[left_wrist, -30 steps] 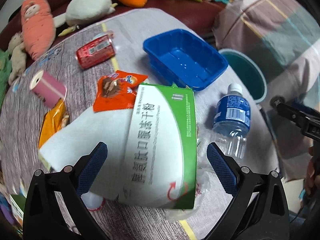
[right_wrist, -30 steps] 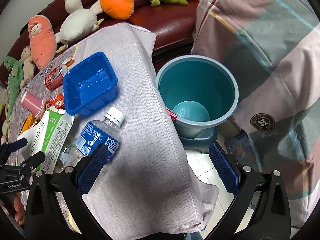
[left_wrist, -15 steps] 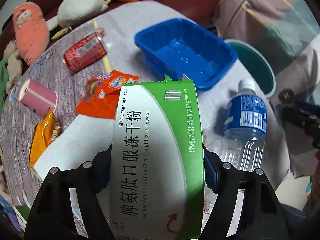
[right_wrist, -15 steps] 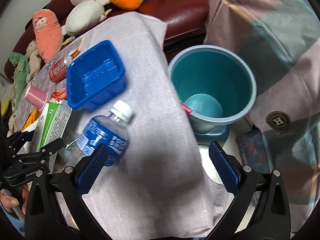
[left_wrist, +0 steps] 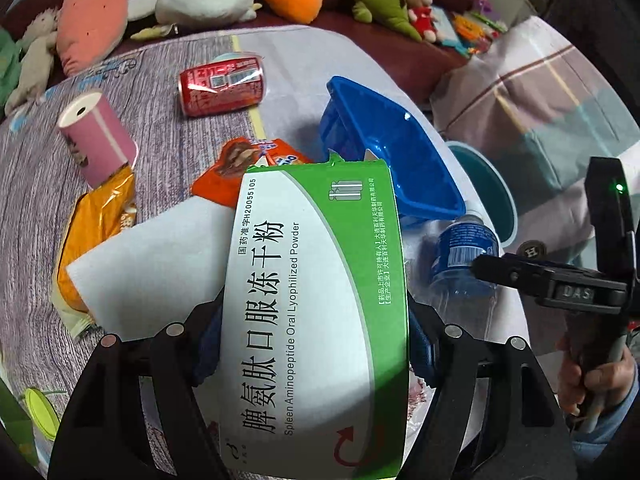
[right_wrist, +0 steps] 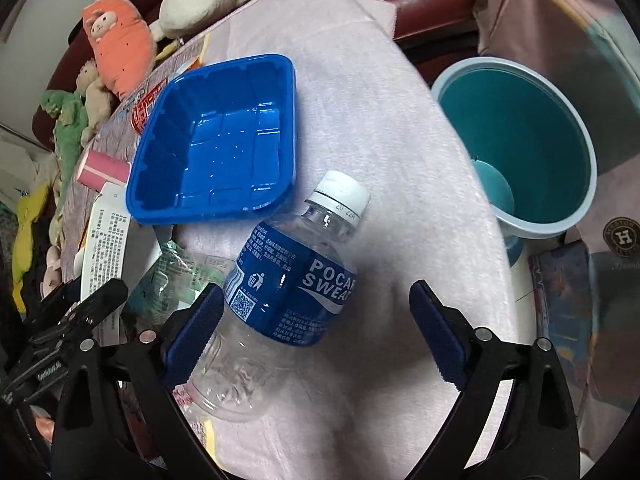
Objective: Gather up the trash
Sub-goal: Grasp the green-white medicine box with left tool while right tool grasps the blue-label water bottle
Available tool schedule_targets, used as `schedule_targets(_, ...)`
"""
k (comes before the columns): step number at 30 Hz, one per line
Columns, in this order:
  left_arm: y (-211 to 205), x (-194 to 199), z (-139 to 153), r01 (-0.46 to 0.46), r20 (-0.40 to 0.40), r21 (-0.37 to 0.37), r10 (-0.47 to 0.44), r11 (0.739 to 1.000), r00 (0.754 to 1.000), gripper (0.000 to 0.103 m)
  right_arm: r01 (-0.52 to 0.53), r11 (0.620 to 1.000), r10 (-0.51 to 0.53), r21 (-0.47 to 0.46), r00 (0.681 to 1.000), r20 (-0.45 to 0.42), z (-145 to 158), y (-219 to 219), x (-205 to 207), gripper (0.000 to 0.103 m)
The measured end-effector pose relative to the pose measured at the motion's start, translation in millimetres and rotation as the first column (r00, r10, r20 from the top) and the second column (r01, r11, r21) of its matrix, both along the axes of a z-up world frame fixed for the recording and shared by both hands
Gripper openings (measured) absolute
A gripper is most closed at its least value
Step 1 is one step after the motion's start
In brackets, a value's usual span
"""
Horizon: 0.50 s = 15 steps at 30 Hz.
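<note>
Green-white box [left_wrist: 316,300] pinched by left tongs [left_wrist: 314,344]; right tongs [right_wrist: 316,336] closing, seemingly grazing bottle [right_wrist: 280,284].

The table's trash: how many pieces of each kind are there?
Cartons: 1, green-and-white box
Bottles: 1, plastic bottle
Cans: 1, red can
Trays: 1, blue tray
Snack wrappers: 2, orange wrapper, yellow wrapper
Paper rolls: 1, pink roll
Total: 7

One medicine box [left_wrist: 316,300], one plastic bottle [right_wrist: 280,280], one blue tray [right_wrist: 216,144], one red can [left_wrist: 222,86], two snack wrappers [left_wrist: 96,232], one pink roll [left_wrist: 98,136], one teal bin [right_wrist: 516,148].
</note>
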<state>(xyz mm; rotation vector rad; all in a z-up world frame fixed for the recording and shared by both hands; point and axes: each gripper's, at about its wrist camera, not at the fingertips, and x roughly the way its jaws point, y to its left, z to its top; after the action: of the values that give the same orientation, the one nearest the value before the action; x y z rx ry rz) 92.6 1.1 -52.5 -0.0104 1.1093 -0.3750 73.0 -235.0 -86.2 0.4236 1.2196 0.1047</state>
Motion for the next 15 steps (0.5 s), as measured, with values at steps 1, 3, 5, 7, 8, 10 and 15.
schedule_targets(1,2,-1,0,0.001,-0.001,-0.011,-0.001,1.000,1.000,0.075,-0.002,1.000,0.002,-0.005,1.000,-0.023,-4,1,2,0.090)
schedule_targets(3,8,-2,0,0.000,-0.007,-0.041,-0.001,0.999,1.000,0.075,-0.014,1.000,0.013,-0.008,0.998,-0.066,-12,8,6,0.090)
schedule_targets(5,13,-3,-1,0.000,-0.011,-0.055,-0.001,0.998,1.000,0.075,-0.029,0.999,0.028,-0.014,0.996,-0.084,-19,17,10,0.090)
schedule_targets(7,16,-4,-4,0.000,-0.011,-0.050,0.000,0.999,1.000,0.076,-0.039,0.999,0.038,-0.009,0.995,-0.097,-25,25,11,0.078)
schedule_targets(8,17,-4,-5,0.001,-0.014,-0.048,-0.002,0.999,1.000,0.076,-0.045,0.999,0.045,-0.008,0.996,-0.083,-25,27,11,0.074)
schedule_targets(10,17,-5,-9,0.006,-0.019,-0.030,-0.006,1.000,1.000,0.076,-0.058,0.998,0.058,-0.012,0.997,-0.060,-22,29,11,0.073)
schedule_targets(15,15,-13,-11,0.020,-0.028,0.053,-0.019,0.998,0.999,0.074,-0.057,0.996,0.058,-0.068,0.998,0.018,-2,28,5,0.073)
